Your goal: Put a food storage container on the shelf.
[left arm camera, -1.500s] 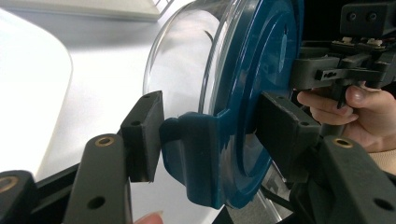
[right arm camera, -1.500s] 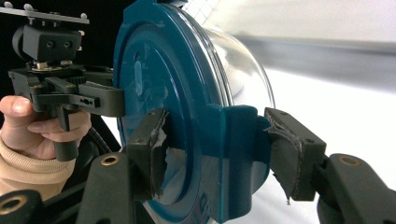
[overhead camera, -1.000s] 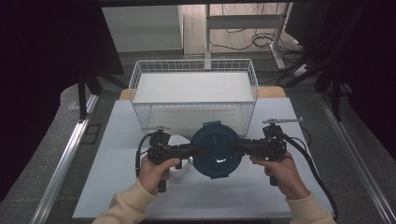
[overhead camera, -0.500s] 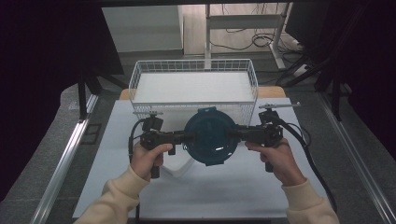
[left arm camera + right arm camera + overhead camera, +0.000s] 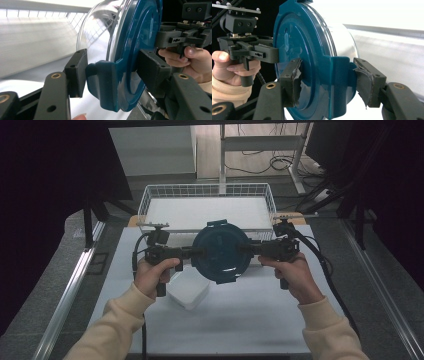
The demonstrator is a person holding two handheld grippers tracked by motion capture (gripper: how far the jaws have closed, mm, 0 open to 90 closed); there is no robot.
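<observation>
A round clear container (image 5: 220, 251) with a dark blue lid hangs above the table, lid facing me, just in front of the wire basket. My left gripper (image 5: 197, 252) is shut on its left latch tab and my right gripper (image 5: 243, 249) on its right one. In the left gripper view the jaws (image 5: 115, 71) clamp a blue latch of the container (image 5: 140, 37), one pad on the lid face. The right gripper view has the jaws (image 5: 329, 81) pressed on either side of the opposite latch of the container (image 5: 302, 45), with the left gripper behind it.
A white wire basket (image 5: 207, 186) with a white liner stands at the table's far edge, right behind the container. A small white box (image 5: 187, 291) lies on the white table (image 5: 225, 325) below my left hand. Dark stands and cables flank the table.
Both hands have lifted the container off the table and carried it away from me, toward the basket. The white box under it has come into view.
</observation>
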